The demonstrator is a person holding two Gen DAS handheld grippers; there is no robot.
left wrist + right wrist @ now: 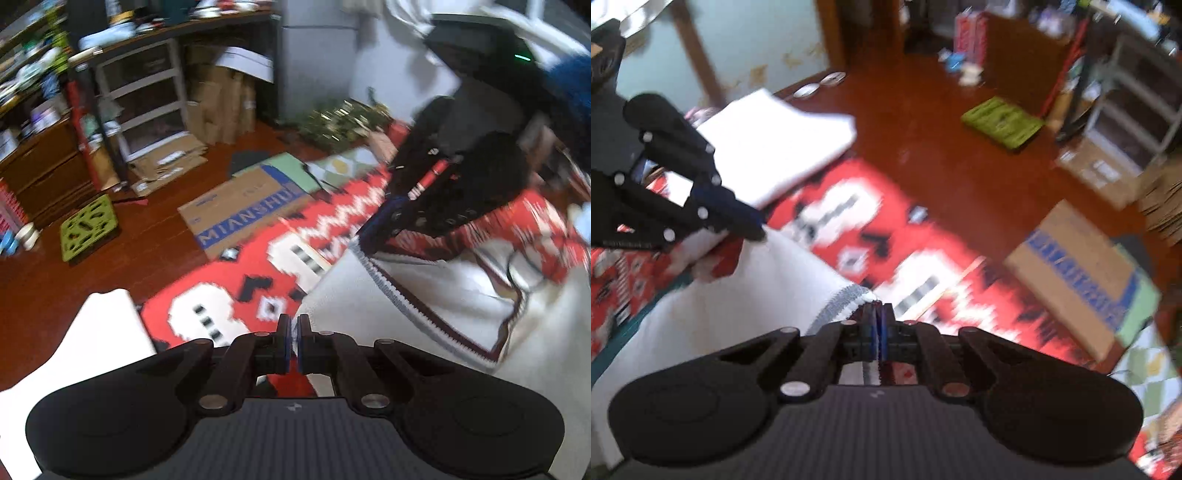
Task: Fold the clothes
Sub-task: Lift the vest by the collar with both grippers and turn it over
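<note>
Left gripper (294,334), right gripper (878,325): you are clamping both on white sweater (424,306), striped hem stretching between, garment hanging below over red rug (229,299).

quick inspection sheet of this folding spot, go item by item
surface: red patterned rug over wooden floor
job's things: white knit garment with striped trim, lifted; folded white cloth lying apart
clutter: flattened cardboard box, green mat
grippers: left gripper and right gripper both shut on the garment's edge
cables: nothing seen
surroundings: plastic drawer unit, crowded shelves; picture blurred
</note>
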